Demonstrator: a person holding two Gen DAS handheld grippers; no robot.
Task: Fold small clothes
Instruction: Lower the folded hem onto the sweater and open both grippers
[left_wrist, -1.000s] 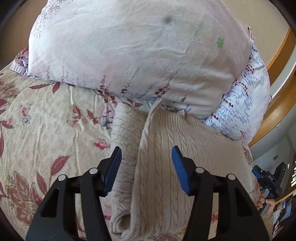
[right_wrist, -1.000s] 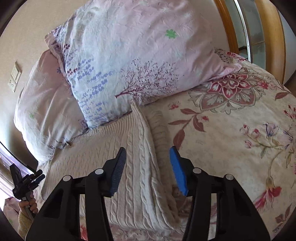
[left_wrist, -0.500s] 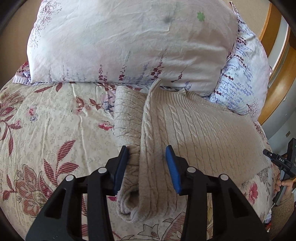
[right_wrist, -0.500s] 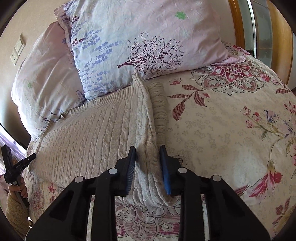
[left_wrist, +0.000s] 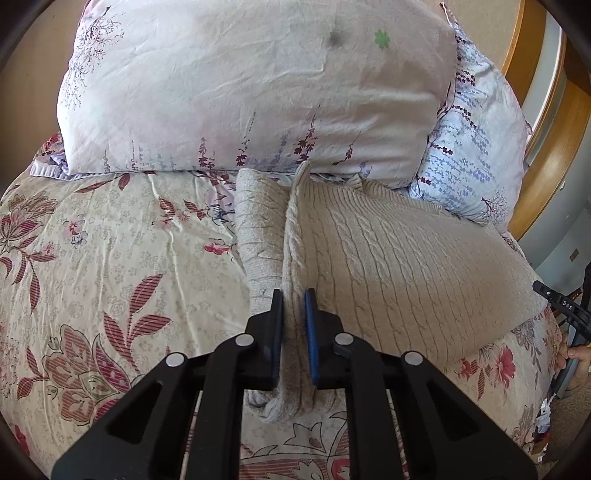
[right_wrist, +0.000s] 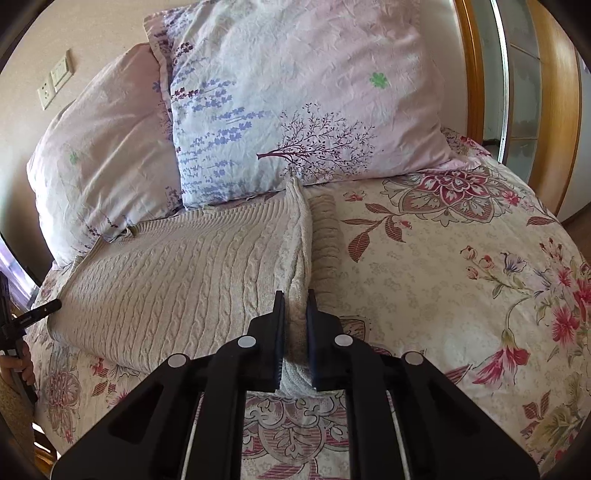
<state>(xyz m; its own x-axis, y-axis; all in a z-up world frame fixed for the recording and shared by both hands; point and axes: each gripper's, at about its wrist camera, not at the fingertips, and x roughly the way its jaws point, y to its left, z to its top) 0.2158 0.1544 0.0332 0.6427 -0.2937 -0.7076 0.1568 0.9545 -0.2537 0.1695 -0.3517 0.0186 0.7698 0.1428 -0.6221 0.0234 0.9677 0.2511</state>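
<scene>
I have my left tool (left_wrist: 294, 299) clamped on a raised ridge of the sweater (left_wrist: 406, 266), with the knit pinched between its blue pads. My right tool (right_wrist: 295, 297) is clamped the same way on the fold along the sweater's opposite side edge. The cream cable-knit sweater (right_wrist: 184, 277) lies spread across the bed (right_wrist: 443, 277), its far end touching the pillows at the head of the bed and its near end toward me. A sleeve (left_wrist: 255, 221) lies folded in alongside the ridge that my left tool grips. Two floral pillows (left_wrist: 258, 85) lean together at the head edge, one white and pink, one with blue sprigs (right_wrist: 295, 92). A wall socket (right_wrist: 46, 94) shows above the pillows.
</scene>
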